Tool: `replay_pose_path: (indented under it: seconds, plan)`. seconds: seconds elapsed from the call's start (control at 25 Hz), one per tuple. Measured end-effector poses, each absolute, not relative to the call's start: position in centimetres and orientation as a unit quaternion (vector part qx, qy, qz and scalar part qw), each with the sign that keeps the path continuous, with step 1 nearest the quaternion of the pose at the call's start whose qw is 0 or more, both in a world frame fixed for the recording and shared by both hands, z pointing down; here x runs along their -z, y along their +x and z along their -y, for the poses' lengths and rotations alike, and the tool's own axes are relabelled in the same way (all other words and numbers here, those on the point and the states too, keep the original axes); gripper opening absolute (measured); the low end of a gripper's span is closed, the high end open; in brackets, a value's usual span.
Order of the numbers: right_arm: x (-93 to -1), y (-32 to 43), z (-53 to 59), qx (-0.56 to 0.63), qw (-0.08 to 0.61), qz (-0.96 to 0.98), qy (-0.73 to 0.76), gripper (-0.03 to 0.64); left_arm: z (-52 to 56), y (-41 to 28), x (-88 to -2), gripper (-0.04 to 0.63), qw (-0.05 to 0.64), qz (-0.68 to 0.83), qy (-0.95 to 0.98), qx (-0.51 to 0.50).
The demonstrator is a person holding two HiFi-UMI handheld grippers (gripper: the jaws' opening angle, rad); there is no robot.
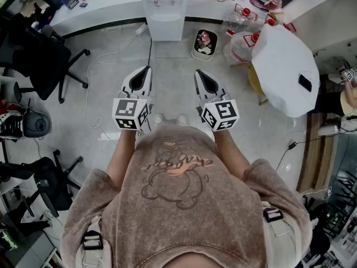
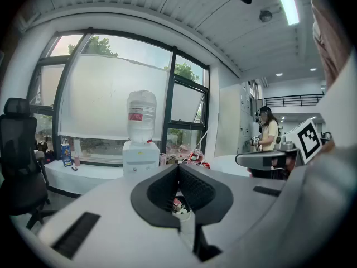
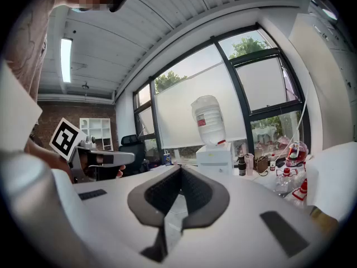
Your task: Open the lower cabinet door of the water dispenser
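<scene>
The white water dispenser (image 1: 163, 7) with a bottle on top stands against the curved counter at the far end of the floor. Its lower front (image 1: 165, 31) faces me, closed. Both grippers are held level in front of the person's chest, well short of it. My left gripper (image 1: 146, 71) is shut, with nothing between its jaws. My right gripper (image 1: 199, 75) is shut and empty too. In the left gripper view the dispenser (image 2: 139, 149) rises above the jaw tips (image 2: 178, 167). In the right gripper view the dispenser (image 3: 214, 152) stands beyond the jaw tips (image 3: 179, 170). Both gripper bodies hide the cabinet door.
A black bin (image 1: 204, 43) with rubbish sits right of the dispenser, and large water bottles (image 1: 241, 37) and a white bag-like bulk (image 1: 285, 71) lie further right. A cable (image 1: 106, 54) runs over the floor at left. Office chairs (image 1: 42, 60) stand at left. A person (image 2: 268, 132) stands far right.
</scene>
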State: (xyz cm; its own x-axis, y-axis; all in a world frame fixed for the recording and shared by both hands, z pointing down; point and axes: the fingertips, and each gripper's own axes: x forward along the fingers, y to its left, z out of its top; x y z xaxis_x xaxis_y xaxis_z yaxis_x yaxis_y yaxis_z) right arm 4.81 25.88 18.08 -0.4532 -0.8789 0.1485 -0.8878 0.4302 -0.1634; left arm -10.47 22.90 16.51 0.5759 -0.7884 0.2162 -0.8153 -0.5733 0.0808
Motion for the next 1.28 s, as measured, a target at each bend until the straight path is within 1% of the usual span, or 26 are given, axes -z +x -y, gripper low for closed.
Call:
replay_pose_path:
  seconds: [0.16, 0.4, 0.72, 1.12, 1.28]
  plan:
    - [-18.3, 5.6, -25.7, -0.109, 0.017, 0.844, 0.525, 0.005, -22.8, -9.9, -16.4, 0.012, 0.083, 0.453, 0.884, -0.076]
    - [-18.5, 7.4, -25.5, -0.120, 0.012, 0.841, 0.527, 0.006, -22.6, -9.3, -16.5, 0.012, 0.097, 0.464, 0.878, -0.071]
    - [-21.1, 9.2, -26.1, -0.136, 0.039, 0.852, 0.505, 0.006, -22.1, -8.0, -17.1, 0.012, 0.101, 0.476, 0.871, -0.074]
    - [-21.5, 9.0, -20.6, -0.144, 0.043, 0.846, 0.512, 0.008, -16.4, -7.1, -17.6, 0.012, 0.099, 0.448, 0.885, -0.081]
    - [-21.0, 7.9, -17.5, -0.137, 0.039, 0.840, 0.523, 0.008, -12.8, -8.0, -17.2, 0.012, 0.095, 0.439, 0.890, -0.079]
